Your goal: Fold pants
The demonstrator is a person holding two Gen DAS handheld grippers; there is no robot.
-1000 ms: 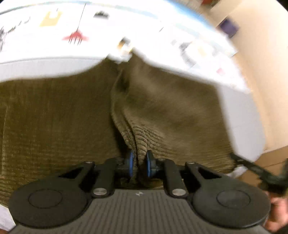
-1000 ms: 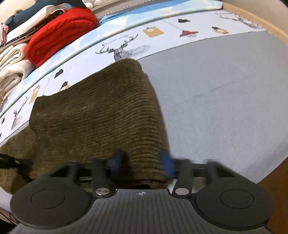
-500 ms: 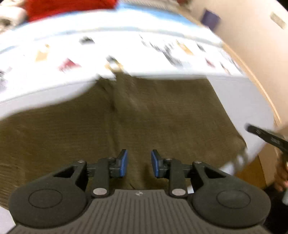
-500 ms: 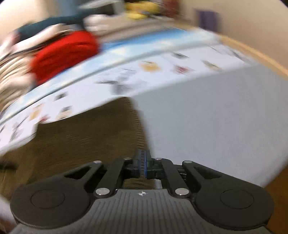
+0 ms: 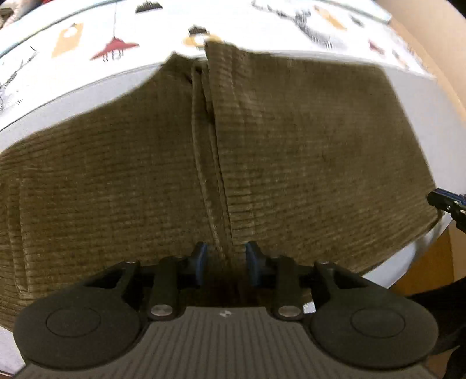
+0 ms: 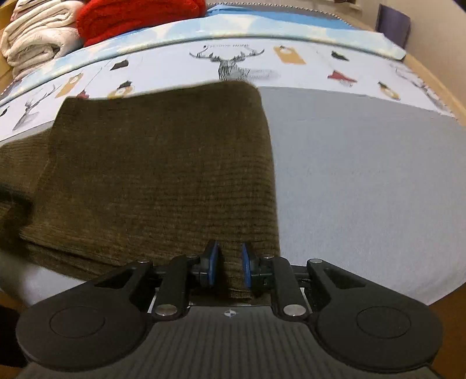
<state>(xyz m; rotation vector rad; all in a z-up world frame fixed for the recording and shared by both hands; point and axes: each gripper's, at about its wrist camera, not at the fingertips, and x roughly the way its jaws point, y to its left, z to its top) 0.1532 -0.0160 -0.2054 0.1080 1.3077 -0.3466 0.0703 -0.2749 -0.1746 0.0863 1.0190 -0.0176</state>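
the left claw [image 5: 225, 263] points steeply down at the pants [image 5: 305, 151], its jaws parted and opening; the raised seam of the cloth runs down into the gap, and the blue pads [image 5: 201, 262] stand clear of it on both sides. the right claw [image 6: 228, 266] is also parted and opening, with the near edge of the pants [image 6: 163, 175] lying between its blue pads [image 6: 212, 263]; there is a gap on each side of the cloth, so nothing is pinched. from the left wrist the right claw's tip [image 5: 448, 204] shows at the far right, just off the corner of the pants.

the pants are olive-brown corduroy, folded into a broad flat rectangle, lying on the grey sheet [image 6: 364, 180] near its front edge. in the right wrist view their right edge runs straight away from the claw, and a lower layer sticks out on the left. their far edge reaches a white cover [image 6: 291, 61] printed with deer heads and small coloured shapes. beyond that lies a blue strip [image 6: 262, 22], then a red blanket [image 6: 137, 14] and a cream blanket [image 6: 40, 35], folded, at the top left. a wooden rim [image 6: 437, 84] curves along the right side.
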